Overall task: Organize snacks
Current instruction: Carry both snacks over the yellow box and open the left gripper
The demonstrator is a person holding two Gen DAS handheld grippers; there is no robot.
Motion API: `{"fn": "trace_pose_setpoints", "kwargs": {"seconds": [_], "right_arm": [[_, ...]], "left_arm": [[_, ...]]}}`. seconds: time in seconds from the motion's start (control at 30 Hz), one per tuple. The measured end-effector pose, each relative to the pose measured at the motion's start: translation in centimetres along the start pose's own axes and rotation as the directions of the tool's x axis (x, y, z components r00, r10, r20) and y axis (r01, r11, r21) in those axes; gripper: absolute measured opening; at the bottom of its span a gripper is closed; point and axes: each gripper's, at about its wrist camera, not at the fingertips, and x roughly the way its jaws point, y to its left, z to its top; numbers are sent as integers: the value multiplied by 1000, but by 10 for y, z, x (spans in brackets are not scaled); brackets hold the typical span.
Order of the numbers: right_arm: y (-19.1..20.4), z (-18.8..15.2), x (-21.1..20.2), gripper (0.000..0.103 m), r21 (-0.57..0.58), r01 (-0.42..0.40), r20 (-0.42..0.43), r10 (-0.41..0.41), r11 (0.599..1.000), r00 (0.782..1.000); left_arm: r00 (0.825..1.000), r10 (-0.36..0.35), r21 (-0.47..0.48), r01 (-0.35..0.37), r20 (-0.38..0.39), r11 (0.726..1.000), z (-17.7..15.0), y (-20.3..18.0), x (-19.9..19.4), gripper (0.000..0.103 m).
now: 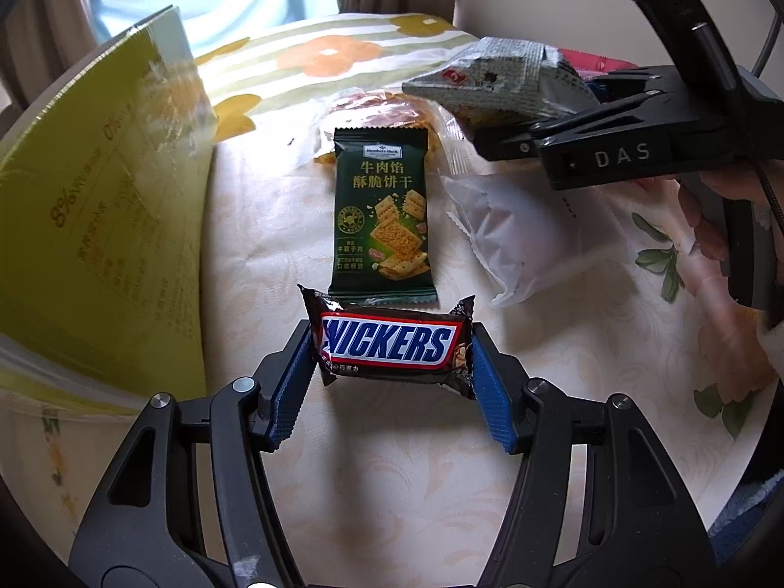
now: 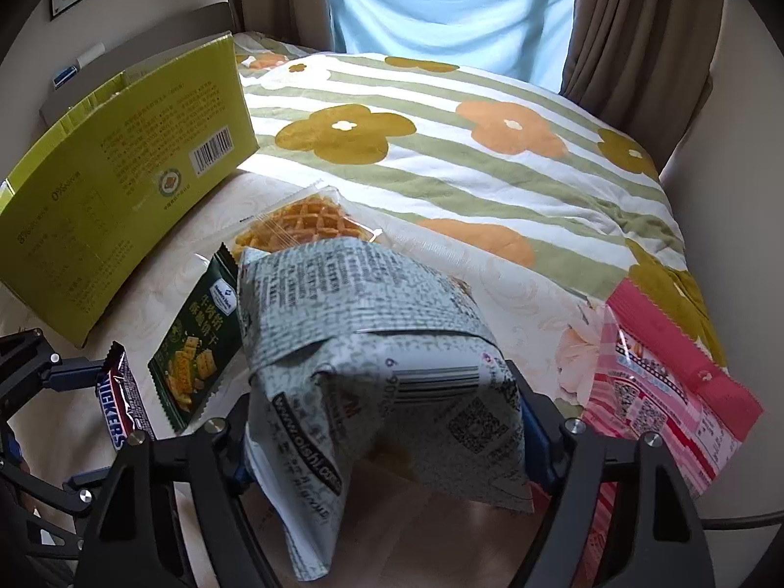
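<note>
A Snickers bar (image 1: 392, 345) sits just above the cream bedspread (image 1: 392, 465), crosswise between the blue pads of my left gripper (image 1: 392, 343), which is shut on its two wrapper ends. The same bar (image 2: 119, 404) appears at the lower left of the right wrist view. My right gripper (image 2: 387, 421) is shut on a grey newsprint-patterned snack bag (image 2: 362, 343) and holds it up off the bed. In the left wrist view this bag (image 1: 495, 81) hangs at the upper right in the right gripper (image 1: 553, 112).
A dark green cracker packet (image 1: 381, 215) lies beyond the Snickers, with a clear waffle packet (image 1: 377, 110) behind it and a white packet (image 1: 519, 240) to its right. A tall yellow-green box (image 1: 98, 196) stands on the left. A pink snack bag (image 2: 656, 392) lies at the right.
</note>
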Motion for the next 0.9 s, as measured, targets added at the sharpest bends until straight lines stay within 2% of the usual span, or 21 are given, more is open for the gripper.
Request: {"fn": "trace_pose_setpoints", "kwargs": {"seconds": [0.27,0.37,0.53,0.67,0.9], "right_arm": [[-2,5,-41,77,24,-5,61,3,1000,998],[-3,11,-63,77,25,-12,89,10,1000,996],[2,27,-109,77,1,-7,138,6,1000,990],[8,45,-137,77,-10,-6,173,8,1000,985],[41,84,-170,77,-39,-11,253,20,999,967]], "left_arm": [[999,22,-8,-22,36,1000,6,-11,-31,57],[997,26,-37,-23,67,999,17,-12,-54,57],[987,70,-78,-60,145,995,38,-9,-104,58],[980,96,-120,-76,173,990,56,4,-134,57],[961,136,-172,-96,242,980,81,58,-182,57]]}}
